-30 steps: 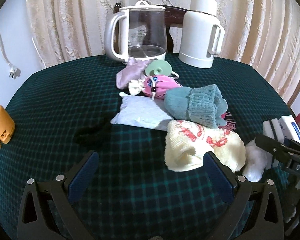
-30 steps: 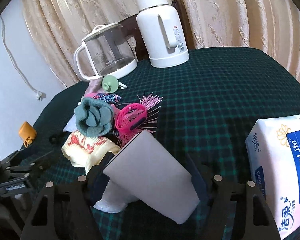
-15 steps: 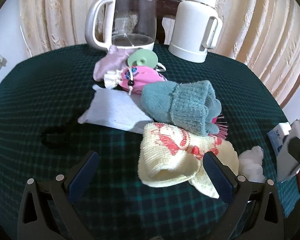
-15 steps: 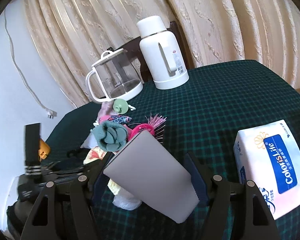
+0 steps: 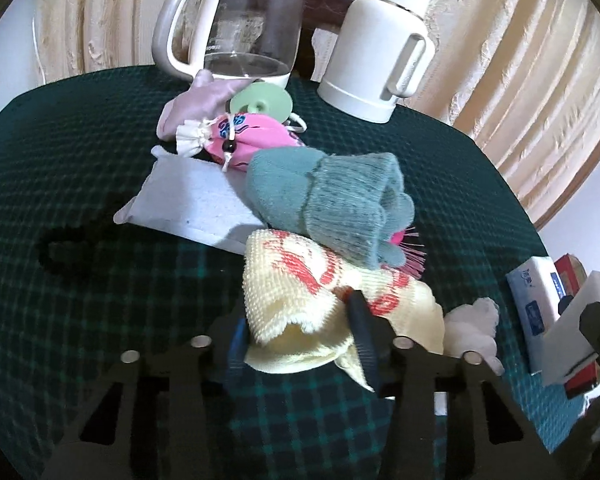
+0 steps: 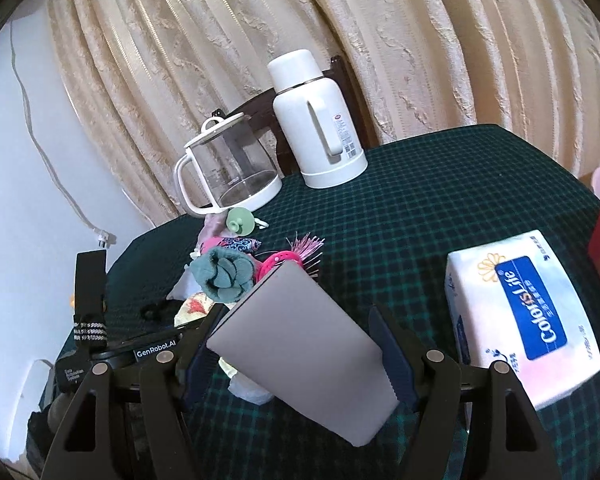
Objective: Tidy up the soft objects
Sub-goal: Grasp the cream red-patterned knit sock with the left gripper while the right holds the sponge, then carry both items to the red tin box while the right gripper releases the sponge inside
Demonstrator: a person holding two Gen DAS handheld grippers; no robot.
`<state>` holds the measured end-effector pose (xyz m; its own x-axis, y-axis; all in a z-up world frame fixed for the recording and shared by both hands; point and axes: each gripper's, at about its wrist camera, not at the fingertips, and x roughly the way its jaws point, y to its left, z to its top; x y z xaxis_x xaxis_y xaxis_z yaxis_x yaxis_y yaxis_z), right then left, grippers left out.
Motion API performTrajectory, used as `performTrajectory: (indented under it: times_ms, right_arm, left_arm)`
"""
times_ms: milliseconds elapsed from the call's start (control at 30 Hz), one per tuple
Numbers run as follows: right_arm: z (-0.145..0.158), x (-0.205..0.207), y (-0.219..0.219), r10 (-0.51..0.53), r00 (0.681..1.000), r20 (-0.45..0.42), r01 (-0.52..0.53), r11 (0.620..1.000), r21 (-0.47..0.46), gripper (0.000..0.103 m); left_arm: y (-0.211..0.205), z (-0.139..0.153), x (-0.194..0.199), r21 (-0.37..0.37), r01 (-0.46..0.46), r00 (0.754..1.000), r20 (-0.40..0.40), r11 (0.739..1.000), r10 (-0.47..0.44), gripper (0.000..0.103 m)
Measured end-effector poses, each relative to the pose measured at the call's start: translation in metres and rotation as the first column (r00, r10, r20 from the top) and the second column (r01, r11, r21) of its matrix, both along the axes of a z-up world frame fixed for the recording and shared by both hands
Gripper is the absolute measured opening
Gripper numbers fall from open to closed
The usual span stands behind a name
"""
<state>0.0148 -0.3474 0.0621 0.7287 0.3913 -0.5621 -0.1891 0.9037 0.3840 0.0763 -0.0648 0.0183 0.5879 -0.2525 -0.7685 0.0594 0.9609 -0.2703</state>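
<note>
A yellow knitted cloth with a red pattern lies at the near end of a heap of soft things on the green checked table. My left gripper is closing on its near fold, and both pads press into the cloth. Behind it are a rolled teal sock, a pink drawstring pouch, a flat white pad and a lilac cloth. My right gripper is shut on a grey-white foam block, held above the table.
A glass kettle and a white thermos stand at the back before the curtain. A pink brush, a green disc and a white fluffy ball sit by the heap. A tissue pack lies right, a black loop left.
My left gripper has moved in and down onto the yellow cloth and its jaws have closed around the fold. My right gripper has risen with the foam block.
</note>
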Motion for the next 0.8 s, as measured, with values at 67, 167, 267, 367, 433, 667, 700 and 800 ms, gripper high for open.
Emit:
performTrajectory:
  times_ms: [67,167,267,367,433,667,700,800]
  right_arm:
    - [0.001,-0.003,-0.004,-0.010,1.000,0.002,0.010,1.000,0.005,0.075]
    - [0.002,-0.007,-0.010,-0.028,1.000,0.007,0.028,1.000,0.012,0.075]
    - [0.003,-0.010,-0.016,-0.046,0.999,0.012,0.046,0.999,0.020,0.075]
    - [0.003,-0.013,-0.019,-0.064,0.998,0.017,0.063,0.998,0.021,0.075]
    - [0.003,-0.015,-0.022,-0.071,0.997,0.018,0.071,0.997,0.024,0.075]
    - [0.007,-0.024,-0.032,-0.115,0.993,0.039,0.114,0.993,0.023,0.075]
    - [0.008,-0.025,-0.034,-0.121,0.992,0.043,0.121,0.992,0.024,0.075]
    - [0.011,-0.030,-0.039,-0.141,0.988,0.055,0.140,0.990,0.026,0.075]
  left_arm:
    - [-0.002,0.002,-0.003,0.001,-0.003,1.000,0.005,1.000,0.003,0.037]
    - [0.000,0.006,-0.007,-0.001,-0.014,1.000,0.013,1.000,0.014,0.032]
    - [0.002,0.012,-0.013,0.001,-0.024,0.999,0.028,1.000,0.024,0.029]
    - [0.003,0.019,-0.021,0.014,-0.034,0.998,0.058,0.999,0.033,0.026]
    - [0.005,0.026,-0.027,0.021,-0.041,0.996,0.078,0.999,0.040,0.025]
    - [0.010,0.048,-0.044,0.046,-0.076,0.987,0.143,0.996,0.069,0.025]
    - [0.011,0.050,-0.046,0.048,-0.080,0.986,0.151,0.996,0.072,0.025]
    - [0.009,0.057,-0.051,0.054,-0.086,0.982,0.172,0.995,0.076,0.025]
